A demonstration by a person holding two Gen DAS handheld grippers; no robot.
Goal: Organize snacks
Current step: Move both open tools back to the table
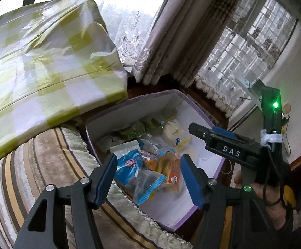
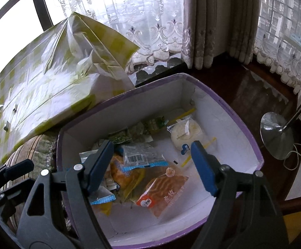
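A white box with a purple rim [image 2: 229, 103] holds several snack packets. My left gripper [image 1: 148, 161] hangs open over its near corner. A blue-and-clear packet [image 1: 129, 166] lies between the fingers, and the pads do not press on it. My right gripper [image 2: 151, 147] stands open above the middle of the box. Below it lie a clear packet with a barcode [image 2: 138, 155] and an orange striped bread packet [image 2: 165, 188]. Further in are a round white cake in a clear wrap [image 2: 185, 134] and green packets [image 2: 125, 134]. The right gripper's black body [image 1: 231, 151] shows in the left wrist view.
A large bundle wrapped in green-and-white checked plastic [image 1: 46, 62] leans over a striped cushion [image 1: 26, 176] left of the box. Lace curtains [image 2: 150, 20] hang behind. A chrome lamp base [image 2: 276, 137] stands on the dark wood surface [image 2: 254, 87] to the right.
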